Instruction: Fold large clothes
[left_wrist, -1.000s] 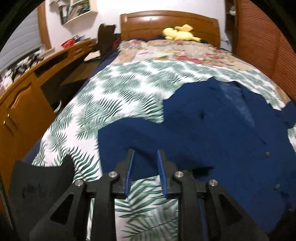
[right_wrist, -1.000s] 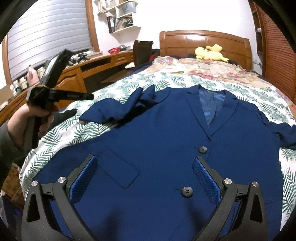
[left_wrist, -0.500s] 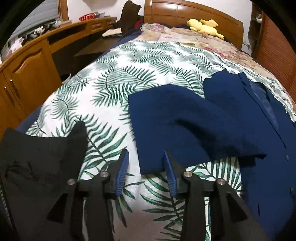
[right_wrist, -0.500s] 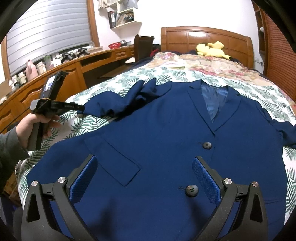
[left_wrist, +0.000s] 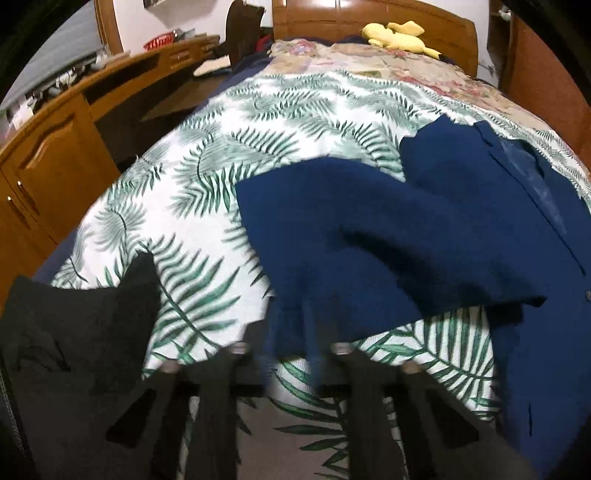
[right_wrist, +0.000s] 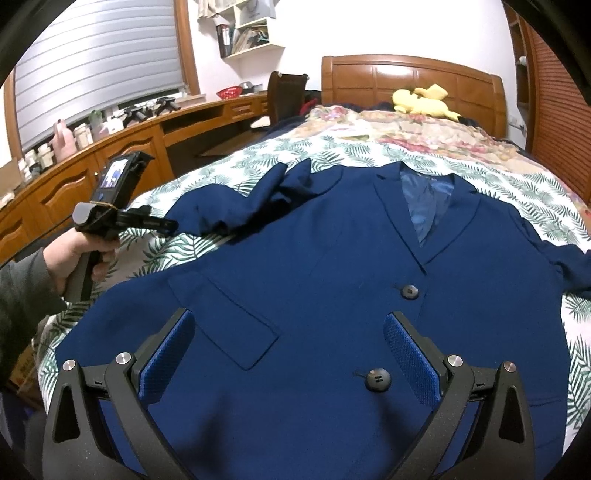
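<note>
Left wrist view: the left gripper, blurred, has just closed its jaws on the cuff of the navy blue jacket's sleeve, at six o'clock on the palm-leaf bedspread; a black garment lies at eight o'clock. Right wrist view: the right gripper hovers with jaws apart over the navy blue suit jacket; a yellow plush toy sits at one o'clock, a wooden desk at ten.

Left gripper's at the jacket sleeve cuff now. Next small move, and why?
Probably draw the sleeve inward across the jacket front. The left gripper has just closed at the cuff, the sleeve lies out over the bedspread, and the right gripper hangs open.
</note>
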